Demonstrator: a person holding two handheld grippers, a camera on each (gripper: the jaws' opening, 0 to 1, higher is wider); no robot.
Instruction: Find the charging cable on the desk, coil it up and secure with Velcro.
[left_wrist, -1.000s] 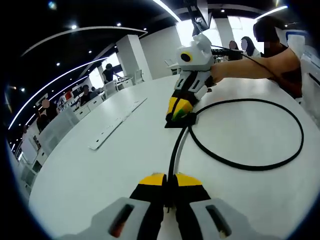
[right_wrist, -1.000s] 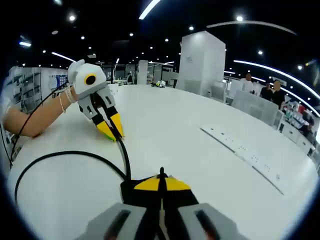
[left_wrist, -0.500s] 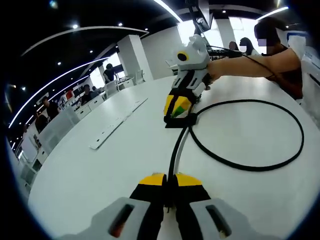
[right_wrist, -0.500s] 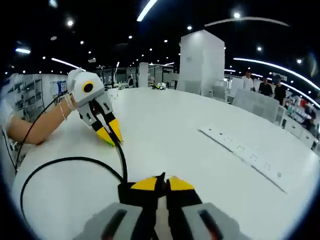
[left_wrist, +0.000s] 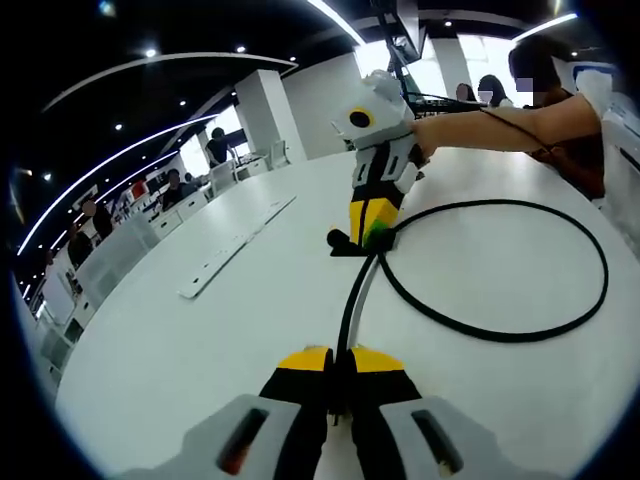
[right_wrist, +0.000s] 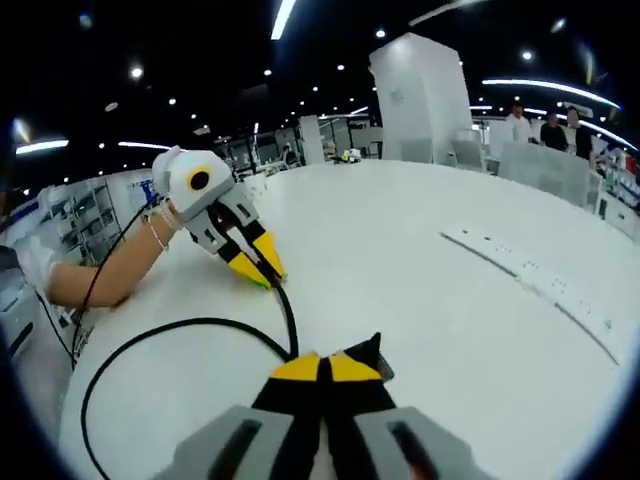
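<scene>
The left hand-held gripper (left_wrist: 340, 362) has its yellow-tipped jaws closed on the thin black charging cable (left_wrist: 500, 335), which runs forward across the white round bench (left_wrist: 180, 350) and sweeps into one wide loop lying flat. The right hand-held gripper (right_wrist: 322, 368) is pressed shut on the black Velcro strap (left_wrist: 343, 243) at the point where the loop crosses itself. A long white power strip (left_wrist: 235, 247) lies well apart from the loop.
</scene>
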